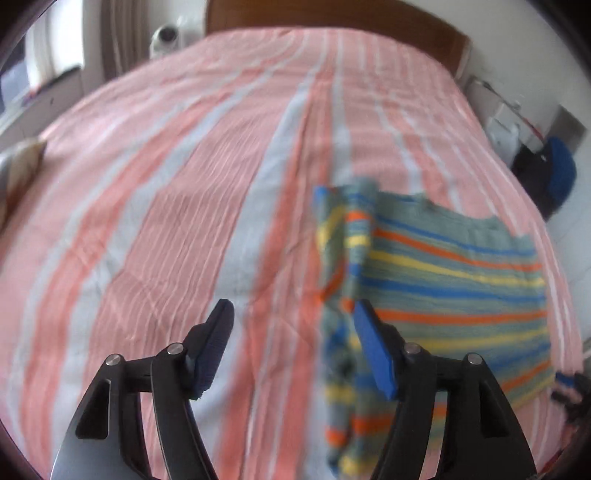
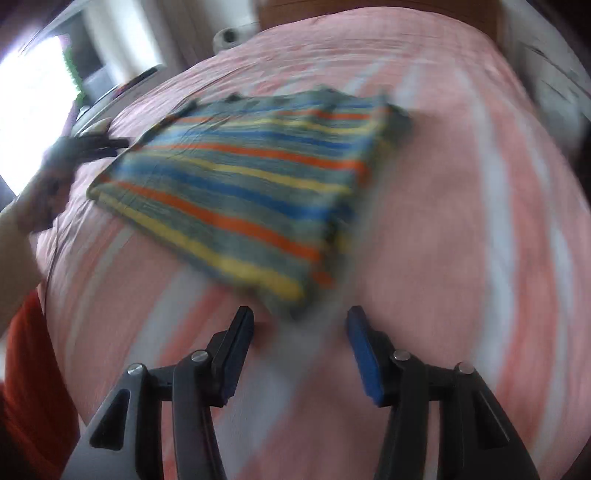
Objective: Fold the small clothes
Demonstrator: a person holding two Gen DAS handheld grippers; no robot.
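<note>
A small knit garment (image 1: 443, 280), grey-green with blue, orange and yellow stripes, lies flat on the pink-and-white striped bed sheet (image 1: 166, 221). Its left side is folded inward in a narrow strip. My left gripper (image 1: 291, 314) is open just off that folded edge, its right finger (image 1: 373, 350) over the cloth and only sheet between the jaws. In the blurred right wrist view the garment (image 2: 243, 184) lies ahead. My right gripper (image 2: 299, 317) is open just short of its near corner and holds nothing. The left gripper (image 2: 99, 144) shows there at the garment's far left side.
A wooden headboard (image 1: 332, 14) closes the far end of the bed. A white appliance (image 1: 166, 37) stands at the back left, a pillow (image 1: 18, 162) at the left edge, a blue and black bag (image 1: 554, 173) off the right side. A red sleeve (image 2: 26, 369) is at lower left.
</note>
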